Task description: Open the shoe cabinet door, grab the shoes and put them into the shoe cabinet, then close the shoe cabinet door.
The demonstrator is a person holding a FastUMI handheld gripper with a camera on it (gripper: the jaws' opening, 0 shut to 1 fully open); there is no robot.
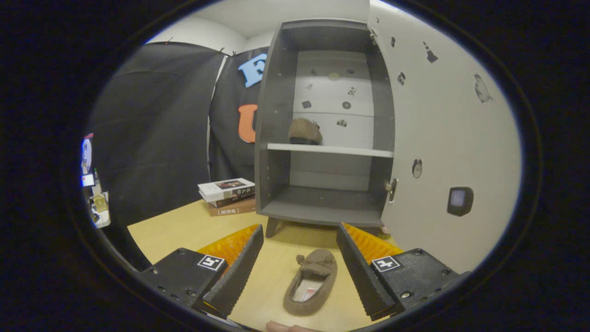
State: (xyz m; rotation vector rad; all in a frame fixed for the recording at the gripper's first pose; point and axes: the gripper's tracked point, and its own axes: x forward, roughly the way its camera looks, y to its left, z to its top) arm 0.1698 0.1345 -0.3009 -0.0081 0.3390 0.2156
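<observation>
A small grey shoe cabinet (272, 115) stands on the wooden table (184, 228), its white door (442, 138) swung wide open to the right. One brown slipper (304, 132) sits on the cabinet's middle shelf (350, 151). A second brown slipper (311, 281) lies on the table between my fingers, toe pointing toward the cabinet. My gripper (299, 237) is open, the fingers standing on either side of the slipper without touching it. The bottom compartment of the cabinet holds nothing.
A stack of books (228, 196) lies on the table left of the cabinet. Black cloth hangs behind and to the left. The open door carries a dark handle (459, 201) and stickers. A fingertip (283, 327) shows just below the slipper.
</observation>
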